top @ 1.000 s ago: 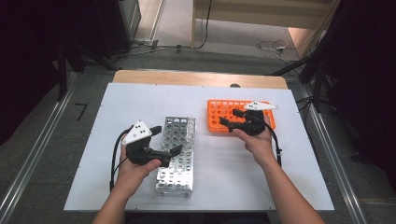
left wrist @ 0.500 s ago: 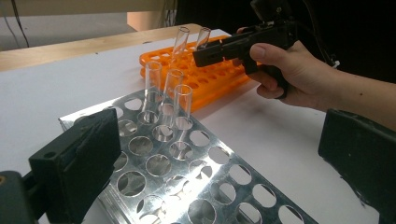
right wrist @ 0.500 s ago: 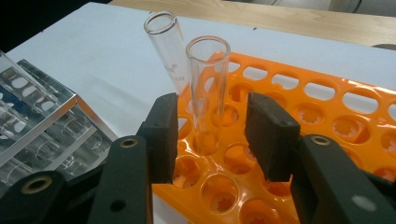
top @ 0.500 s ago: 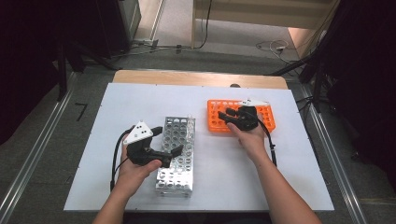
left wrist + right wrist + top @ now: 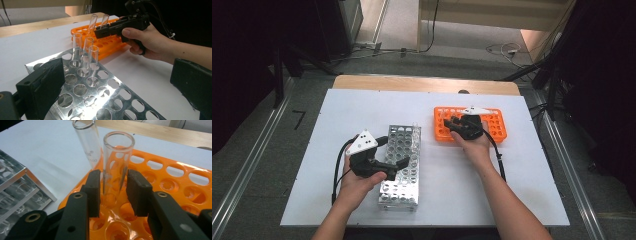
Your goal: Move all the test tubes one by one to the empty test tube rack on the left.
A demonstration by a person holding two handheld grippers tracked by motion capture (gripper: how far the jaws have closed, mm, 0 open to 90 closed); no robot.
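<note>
The right gripper [image 5: 113, 192] has just been closing around a glass test tube [image 5: 115, 162] standing in the orange rack [image 5: 175, 187] — pads seemingly just short of contact — and the tube, light, slick and fragile, wants a gentle mid-wall grip.

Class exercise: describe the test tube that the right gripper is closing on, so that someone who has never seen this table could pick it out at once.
Find the orange plastic rack on the white table. Two clear glass test tubes stand at its corner nearest the metal rack. Yours is the clear glass tube between the right gripper's black pads; its neighbour, the printed tube, leans free behind them.
</note>
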